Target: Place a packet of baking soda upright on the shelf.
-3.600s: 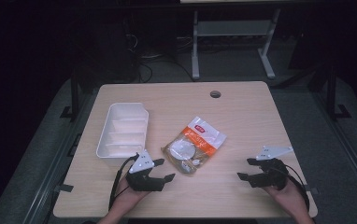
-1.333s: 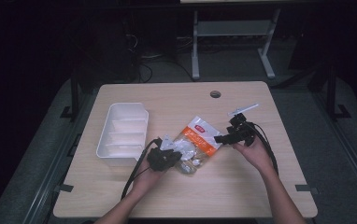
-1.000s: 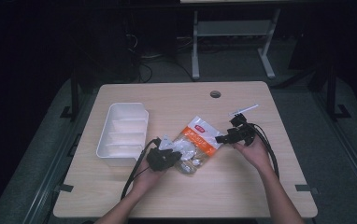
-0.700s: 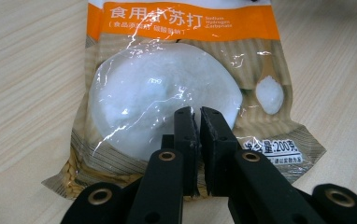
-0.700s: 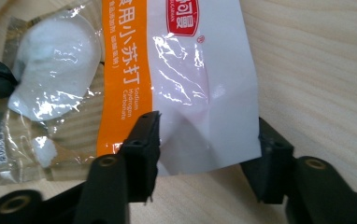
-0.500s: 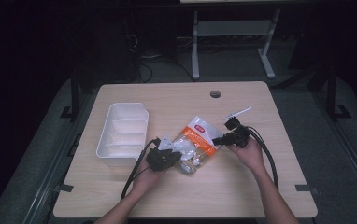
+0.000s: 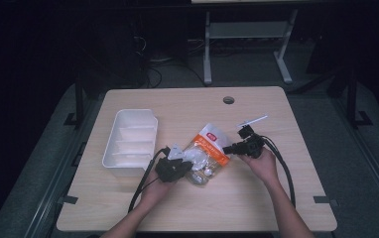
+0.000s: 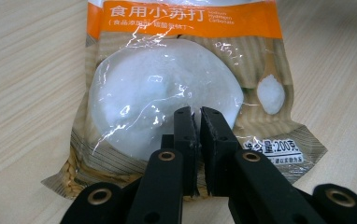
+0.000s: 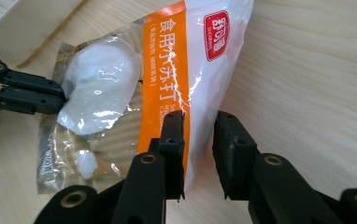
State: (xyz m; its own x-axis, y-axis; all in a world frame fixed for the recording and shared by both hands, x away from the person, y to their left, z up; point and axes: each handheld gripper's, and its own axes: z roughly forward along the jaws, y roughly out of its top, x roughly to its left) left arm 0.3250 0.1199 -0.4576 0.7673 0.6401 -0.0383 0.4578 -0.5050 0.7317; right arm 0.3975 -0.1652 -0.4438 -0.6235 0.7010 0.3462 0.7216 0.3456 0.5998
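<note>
A bag of baking soda (image 7: 206, 153), clear plastic with an orange band and a red logo, lies near the middle of the tabletop (image 7: 257, 208), just right of a white divided tray (image 7: 130, 144).

The left hand-held gripper (image 7: 177, 166) is closed on the bag's near-left end: in the left gripper view its black jaws stand almost together with the clear film pinched between them, right over the lump of white powder (image 8: 162, 102).

The right hand-held gripper (image 7: 228, 148) has come to the bag's far-right end, and its jaws have just been closing. In the right gripper view (image 9: 195, 154) they straddle the white-and-orange top edge of the bag; the film appears caught between the pads, though a gap remains on the right-hand jaw's side.

The step in hand looks like taking hold of the bag at both ends, most likely to lift it or pull it open. The next move calls for a firm right-hand grip on the seal, then for both hands to rise together so the powder does not slump to one end and drag the film out of the jaws. The tray beside it is a probable destination.
</note>
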